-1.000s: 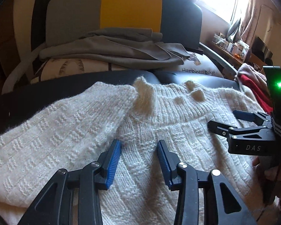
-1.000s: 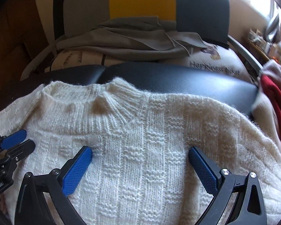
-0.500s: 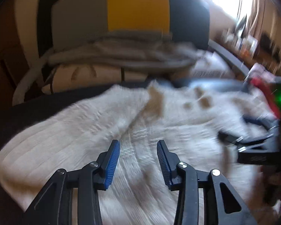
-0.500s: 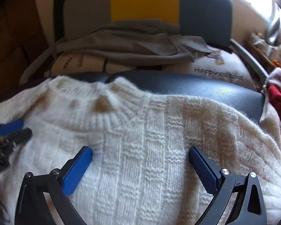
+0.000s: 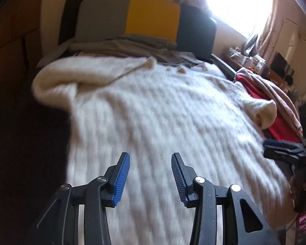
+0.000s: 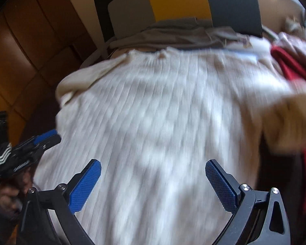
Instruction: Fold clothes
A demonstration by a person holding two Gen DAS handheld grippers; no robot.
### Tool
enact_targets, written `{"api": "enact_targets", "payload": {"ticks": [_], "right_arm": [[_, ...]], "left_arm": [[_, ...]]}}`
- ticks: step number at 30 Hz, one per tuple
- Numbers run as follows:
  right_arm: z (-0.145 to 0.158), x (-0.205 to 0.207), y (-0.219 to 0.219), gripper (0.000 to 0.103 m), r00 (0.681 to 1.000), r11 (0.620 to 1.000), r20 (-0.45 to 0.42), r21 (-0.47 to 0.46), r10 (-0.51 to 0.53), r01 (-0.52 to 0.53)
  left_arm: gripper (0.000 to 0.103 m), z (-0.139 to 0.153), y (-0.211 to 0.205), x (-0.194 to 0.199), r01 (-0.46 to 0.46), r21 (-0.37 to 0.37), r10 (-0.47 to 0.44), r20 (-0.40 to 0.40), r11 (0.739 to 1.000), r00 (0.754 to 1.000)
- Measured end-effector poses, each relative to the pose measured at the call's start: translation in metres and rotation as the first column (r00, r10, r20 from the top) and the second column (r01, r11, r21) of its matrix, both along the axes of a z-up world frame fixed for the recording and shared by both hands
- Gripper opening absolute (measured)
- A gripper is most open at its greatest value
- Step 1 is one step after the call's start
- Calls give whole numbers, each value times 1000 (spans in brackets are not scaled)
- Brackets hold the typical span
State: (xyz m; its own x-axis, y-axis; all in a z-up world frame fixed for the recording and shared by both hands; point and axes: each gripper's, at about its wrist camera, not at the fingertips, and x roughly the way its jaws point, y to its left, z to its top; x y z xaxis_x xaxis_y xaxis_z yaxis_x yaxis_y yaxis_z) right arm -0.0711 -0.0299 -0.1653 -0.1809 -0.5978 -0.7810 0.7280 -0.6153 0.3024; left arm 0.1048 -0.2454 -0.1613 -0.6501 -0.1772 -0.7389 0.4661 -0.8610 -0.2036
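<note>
While both views are smeared by motion blur, the main shapes still read.

Garment: a cream chunky-knit sweater [image 5: 163, 122] lies spread flat on a dark padded seat [image 5: 26, 143], filling the middle of both views.
Long axis: runs from 6 o'clock to 12 o'clock, hem end nearest the cameras, ribbed collar [image 6: 163, 54] at the far end, toward 12.
Sleeves: one sleeve is bunched in a roll at about 10 o'clock [image 5: 71, 77]; the other ends in a folded cuff at about 3 o'clock [image 5: 265, 112].
Left claw [image 5: 151, 175]: over the sweater's near part, blue pads moderately apart with nothing between them; whether they touch the knit cannot be told.
Right claw [image 6: 153, 183]: spread wide over the near part, nothing held; in the left view it sits at the sweater's edge at about 4 o'clock [image 5: 283, 150].
Behind, at 12 o'clock: a grey, yellow and dark panelled chair back [image 5: 149, 20] with a crumpled grey cloth [image 5: 132, 47] at its foot, just past the collar.
Right side, 2 to 3 o'clock: a red garment [image 5: 279, 126] under a pinkish cloth [image 5: 275, 94], touching the cuff.
</note>
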Motion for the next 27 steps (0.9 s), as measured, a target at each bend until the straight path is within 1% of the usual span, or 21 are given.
{"api": "enact_targets", "payload": {"ticks": [1,4,5,7,8,9,11,12,15,16,20,21,22,24,25,27], "right_arm": [[-4,9,13,103,999,1000,35,-16,0,1],[-18,25,39,103,996,999,91,-23,-25,27],[-22,29,47,103,995,999,90,-33,-34,37],[-22,35,56,103,996,997,82,-57,-41,46],[-23,37,59,103,996,996,82,-69,-44,49],[-23,36,61,103,995,995,87,-81,-50,57],[-23,35,64,103,993,992,97,-103,-63,73],[-22,34,65,103,992,991,109,-110,-70,82],[-18,28,71,103,989,990,134,-116,-62,78],[-16,26,76,103,987,988,146,-122,-73,91],[-3,21,122,103,971,964,189,-194,-146,183],[-3,21,135,103,963,957,222,-211,-153,201],[-7,22,152,103,948,949,275,-223,-160,224],[-17,28,169,103,929,947,328,-208,-170,246],[-22,32,177,103,924,949,340,-194,-173,249],[-26,42,186,103,927,949,332,-196,-174,249]], "left_arm": [[43,-4,3,8,-4,7,4,10,1000,1000],[43,-19,7,24,-18,-3,18,53,1000,998],[43,-23,7,29,-17,-6,18,57,1000,998],[43,-25,8,37,-18,-35,20,57,999,998],[43,-25,8,39,-15,-57,19,73,998,997],[45,-26,8,41,-11,-79,18,89,997,996],[46,-27,6,45,-6,-108,18,108,994,994],[46,-27,3,48,-8,-109,21,112,994,993],[46,-22,-9,52,-32,-59,39,109,998,993],[46,-20,-11,54,-43,-48,48,110,998,993],[46,-14,-4,62,-88,-57,93,93,994,991],[46,-12,0,64,-86,-71,92,86,994,992],[46,-10,4,66,-84,-85,91,80,993,993],[46,-8,14,70,-80,-122,90,81,989,993],[46,-8,19,71,-74,-135,86,84,988,993],[46,-9,25,71,-52,-141,65,90,989,994]]}}
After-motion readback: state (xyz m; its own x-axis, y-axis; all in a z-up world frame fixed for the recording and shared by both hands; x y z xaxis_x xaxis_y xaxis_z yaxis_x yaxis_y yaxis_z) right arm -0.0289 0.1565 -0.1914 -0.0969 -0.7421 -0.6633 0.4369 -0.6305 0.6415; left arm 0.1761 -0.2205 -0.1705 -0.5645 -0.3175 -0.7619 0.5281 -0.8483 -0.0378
